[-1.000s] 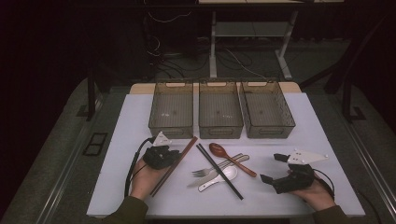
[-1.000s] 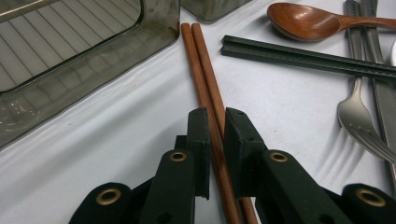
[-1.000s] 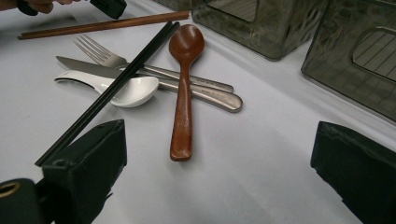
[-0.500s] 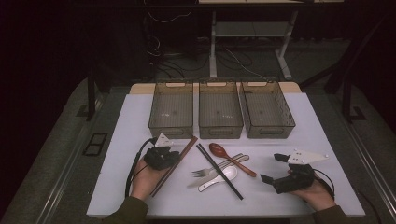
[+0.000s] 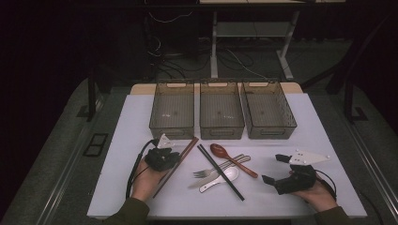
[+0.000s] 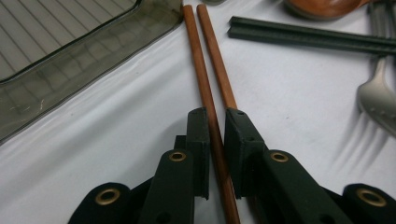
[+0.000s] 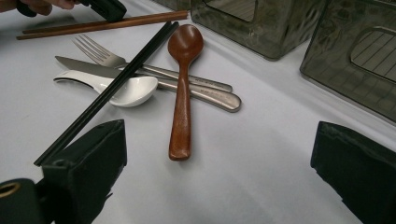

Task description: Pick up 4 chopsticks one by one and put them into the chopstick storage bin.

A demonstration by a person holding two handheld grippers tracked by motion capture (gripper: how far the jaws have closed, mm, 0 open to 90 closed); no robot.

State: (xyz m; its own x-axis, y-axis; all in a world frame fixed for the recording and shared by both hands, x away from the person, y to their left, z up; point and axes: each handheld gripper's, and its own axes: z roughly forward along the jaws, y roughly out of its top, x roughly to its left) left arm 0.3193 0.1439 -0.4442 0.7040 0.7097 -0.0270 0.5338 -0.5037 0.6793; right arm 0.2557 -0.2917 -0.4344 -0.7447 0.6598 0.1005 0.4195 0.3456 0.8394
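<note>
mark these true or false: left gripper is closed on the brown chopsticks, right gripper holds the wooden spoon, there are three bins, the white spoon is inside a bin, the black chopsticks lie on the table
1. The left gripper is closed on the brown chopsticks: true, though only one stick sits between its jaws.
2. The right gripper holds the wooden spoon: false, it is open and holds nothing.
3. Three bins stand in a row: true.
4. The white spoon is inside a bin: false, it lies on the table.
5. The black chopsticks lie on the table: true.
</note>
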